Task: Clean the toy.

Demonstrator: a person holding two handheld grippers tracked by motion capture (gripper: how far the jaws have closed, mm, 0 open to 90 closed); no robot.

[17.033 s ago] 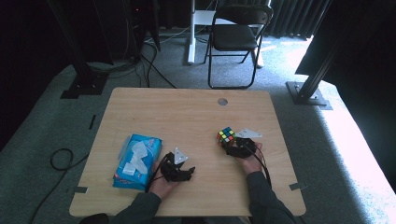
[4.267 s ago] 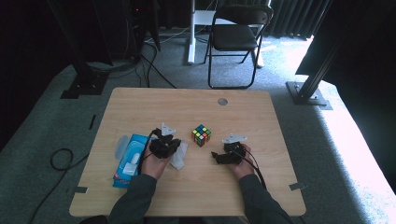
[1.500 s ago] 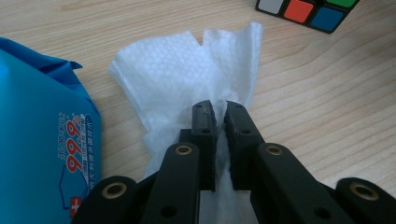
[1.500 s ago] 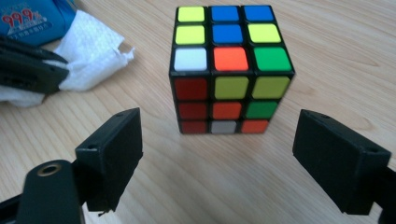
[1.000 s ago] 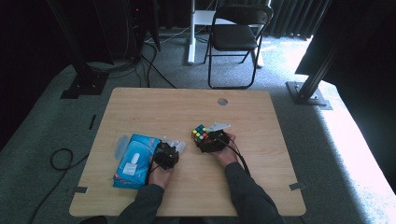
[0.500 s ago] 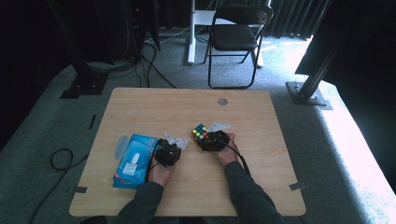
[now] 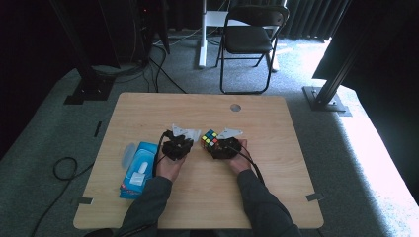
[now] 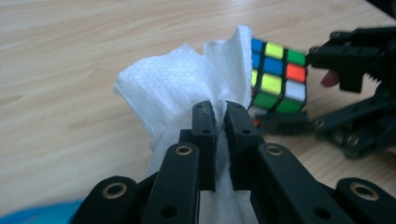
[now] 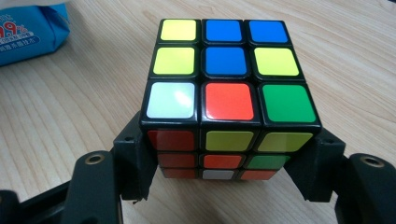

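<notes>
A pale wooden bench point(image 7: 148, 118) stands on grey carpet, with a dark folding chair point(image 7: 249, 37) behind it and black frame posts at both sides. A round hole point(image 7: 235, 107) sits near the bench's far edge. A blue tissue pack point(image 7: 138, 169) lies at the left, just beside the left hand-held gripper point(image 8: 220, 114), whose jaws are clamped on a white tissue point(image 8: 173, 88) held close to the cube point(image 9: 224, 79). The cube rests mid-bench between the jaws of the right hand-held gripper point(image 9: 229, 158), which have just been closing and now press its two sides. Cables trail across the floor at the left.
</notes>
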